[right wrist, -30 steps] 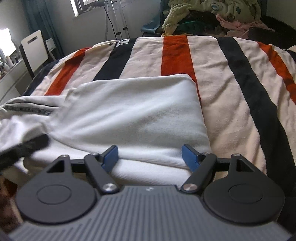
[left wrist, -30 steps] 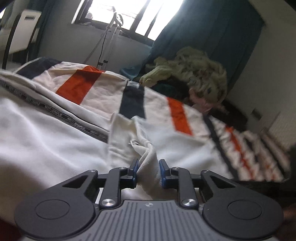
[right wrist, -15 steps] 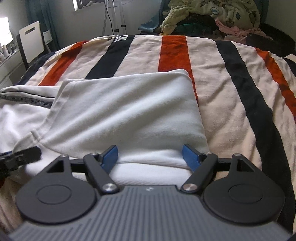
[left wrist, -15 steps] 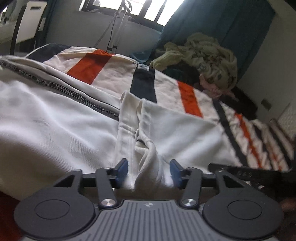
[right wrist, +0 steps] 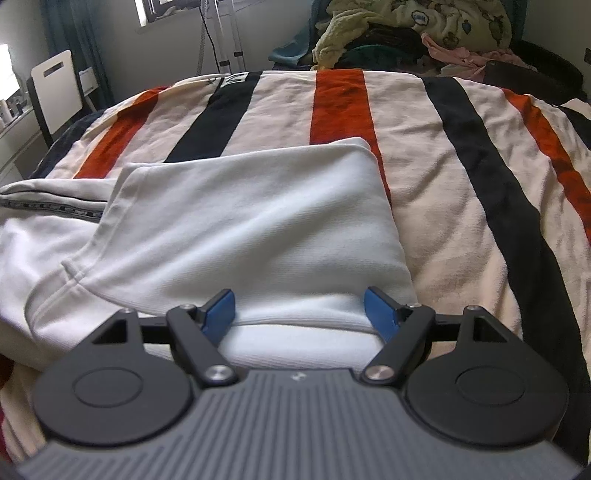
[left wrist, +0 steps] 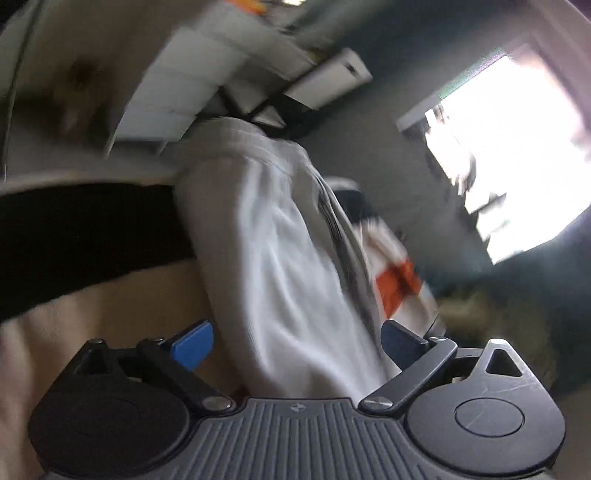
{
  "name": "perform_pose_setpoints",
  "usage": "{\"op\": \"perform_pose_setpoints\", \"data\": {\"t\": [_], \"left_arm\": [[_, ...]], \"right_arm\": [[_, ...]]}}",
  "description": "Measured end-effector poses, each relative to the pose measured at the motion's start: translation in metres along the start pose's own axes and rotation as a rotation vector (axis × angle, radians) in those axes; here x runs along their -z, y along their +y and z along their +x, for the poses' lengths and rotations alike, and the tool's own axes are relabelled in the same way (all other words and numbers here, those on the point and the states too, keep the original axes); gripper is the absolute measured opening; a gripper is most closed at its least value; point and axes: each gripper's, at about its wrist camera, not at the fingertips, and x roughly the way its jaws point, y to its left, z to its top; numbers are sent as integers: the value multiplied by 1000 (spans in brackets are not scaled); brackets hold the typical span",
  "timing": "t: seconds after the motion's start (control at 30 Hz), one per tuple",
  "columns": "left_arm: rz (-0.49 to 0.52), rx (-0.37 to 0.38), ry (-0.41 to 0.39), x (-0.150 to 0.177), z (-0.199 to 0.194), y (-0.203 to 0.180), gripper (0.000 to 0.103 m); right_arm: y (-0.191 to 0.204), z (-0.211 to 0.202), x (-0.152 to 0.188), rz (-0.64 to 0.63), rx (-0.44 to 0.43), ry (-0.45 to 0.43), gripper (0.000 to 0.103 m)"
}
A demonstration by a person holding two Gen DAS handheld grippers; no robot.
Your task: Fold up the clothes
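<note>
Opening your left hand-held gripper lets the white garment drop onto the bed, while your right hand-held gripper, spread wide, straddles its folded edge at 6 o'clock.

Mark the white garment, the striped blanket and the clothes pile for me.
white garment (right wrist: 258, 229): right wrist view, folded top panel.
striped blanket (right wrist: 461, 206): right wrist view, cream band right of garment.
clothes pile (right wrist: 417, 26): right wrist view, yellowish fabric on top.

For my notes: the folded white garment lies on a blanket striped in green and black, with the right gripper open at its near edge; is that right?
Nearly: the right wrist view shows the blanket striped in orange and black on cream, not green. The rest holds: the folded white garment lies on it, and the right gripper is open at its near edge.
</note>
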Motion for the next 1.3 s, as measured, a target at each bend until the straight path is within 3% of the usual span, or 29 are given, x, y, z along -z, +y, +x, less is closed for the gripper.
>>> {"op": "perform_pose_setpoints", "data": {"t": [0.2, 0.3, 0.4, 0.43, 0.5, 0.6, 0.73, 0.97, 1.1, 1.3], "left_arm": [[-207, 67, 50, -33, 57, 20, 91], [-216, -16, 35, -41, 79, 23, 78], [-196, -66, 50, -43, 90, 25, 52], [-192, -78, 50, -43, 91, 26, 38], [-160, -93, 48, -44, 92, 25, 24], [-19, -129, 0, -41, 84, 4, 17], [313, -179, -147, -21, 63, -58, 15], [798, -147, -320, 28, 23, -171, 15], [1046, -85, -410, 87, 10, -240, 14], [1338, 75, -485, 218, 1, -310, 15]], "right_arm": [[1, 6, 0, 1, 5, 0, 81], [3, 9, 0, -10, 12, -5, 83], [4, 9, 1, -19, 16, -9, 83], [4, 9, 1, -20, 16, -11, 83], [5, 9, 3, -25, 17, -18, 83], [7, 11, 7, -45, 27, -26, 83], [6, 9, 6, -45, 26, -29, 83], [-13, 0, 2, 62, -31, -19, 81], [-30, -4, -3, 172, -65, -19, 81], [-71, -6, -3, 369, -62, 1, 81]]}}
